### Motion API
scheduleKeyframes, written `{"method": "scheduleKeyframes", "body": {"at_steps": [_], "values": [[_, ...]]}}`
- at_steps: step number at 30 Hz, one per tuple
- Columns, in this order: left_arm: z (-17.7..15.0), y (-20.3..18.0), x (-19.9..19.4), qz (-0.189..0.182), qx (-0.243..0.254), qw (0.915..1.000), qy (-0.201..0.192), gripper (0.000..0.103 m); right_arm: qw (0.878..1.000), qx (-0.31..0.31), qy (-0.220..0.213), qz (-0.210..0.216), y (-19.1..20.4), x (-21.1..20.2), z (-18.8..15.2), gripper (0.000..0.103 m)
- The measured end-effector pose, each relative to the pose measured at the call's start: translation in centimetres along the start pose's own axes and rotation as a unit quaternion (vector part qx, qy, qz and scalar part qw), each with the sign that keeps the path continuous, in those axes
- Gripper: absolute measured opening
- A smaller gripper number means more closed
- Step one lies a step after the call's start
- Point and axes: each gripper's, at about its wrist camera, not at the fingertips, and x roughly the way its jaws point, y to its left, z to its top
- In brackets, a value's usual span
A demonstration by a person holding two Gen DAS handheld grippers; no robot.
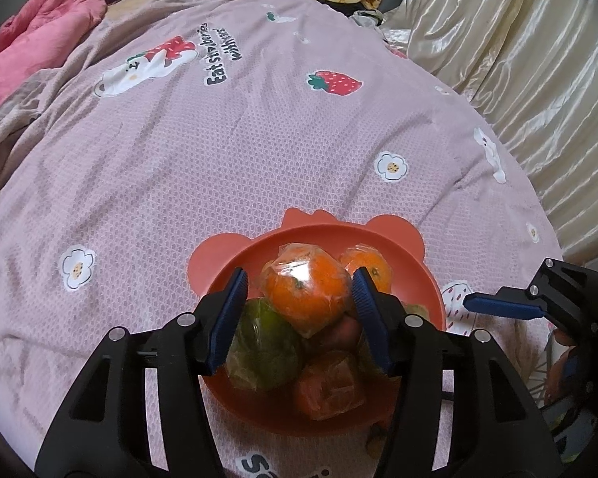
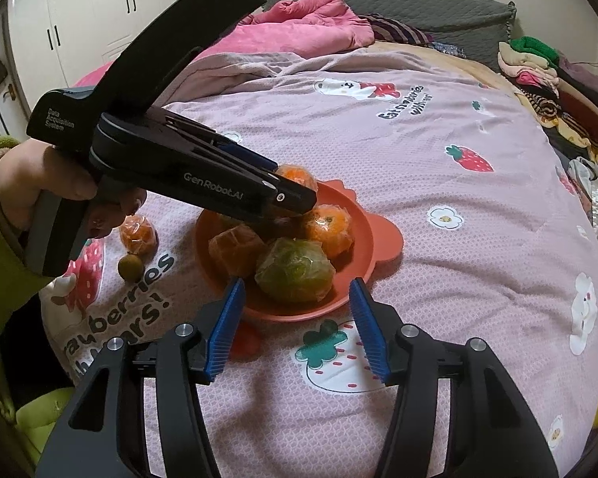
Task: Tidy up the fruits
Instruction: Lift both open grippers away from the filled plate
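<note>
Plastic-wrapped oranges [image 1: 305, 292] heap the orange bowl [image 1: 418, 275]; left gripper [image 1: 301, 298] jaws seemingly released, right gripper [image 2: 297, 306] jaws empty.

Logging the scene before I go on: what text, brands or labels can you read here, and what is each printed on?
"Eat strawberries with bears!" on the pink bedspread, by the bear print.
"...berries ...ars!" partly hidden, on the same bedspread, near edge in the right wrist view.
"GenRobot.AI" on the left claw, along its side.
"Data Acquisition System" on the left claw's black housing.
Wall pictures at the top: too small to read.
</note>
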Motion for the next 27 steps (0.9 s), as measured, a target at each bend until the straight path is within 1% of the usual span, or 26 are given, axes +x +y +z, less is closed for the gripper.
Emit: {"method": "scheduleKeyframes", "body": {"at_steps": [3, 6, 11, 16, 21, 25, 27], "values": [[-0.1, 0.0, -0.3, 0.0, 0.0, 1.0, -0.003, 0.047, 1.0, 0.002, -0.001, 0.0, 0.0, -0.1, 0.0, 0.058], [-0.2, -0.1, -0.9, 0.0, 0.0, 1.0, -0.008, 0.052, 1.0, 0.002, -0.001, 0.0, 0.0, 0.0, 0.0, 0.059], [-0.4, -0.1, -1.9, 0.0, 0.001, 0.9998, -0.017, 0.054, 1.0, 0.003, -0.004, -0.001, 0.2, -0.3, 0.0, 0.064], [-0.7, -0.3, -2.9, 0.003, 0.002, 0.9996, -0.027, 0.06, 1.0, 0.008, -0.007, -0.002, 0.3, -0.7, -0.1, 0.068], [-1.1, -0.4, -3.9, 0.007, 0.002, 0.9993, -0.035, 0.063, 1.0, 0.012, -0.01, -0.006, 0.5, -1.1, -0.2, 0.071], [-1.4, -0.4, -4.6, 0.009, 0.0, 0.9991, -0.042, 0.07, 1.0, 0.014, -0.012, -0.007, 0.6, -1.4, -0.2, 0.074], [-1.6, -0.4, -5.0, 0.008, -0.001, 0.9989, -0.046, 0.07, 1.0, 0.016, -0.013, -0.008, 0.6, -1.6, -0.3, 0.075]]}}
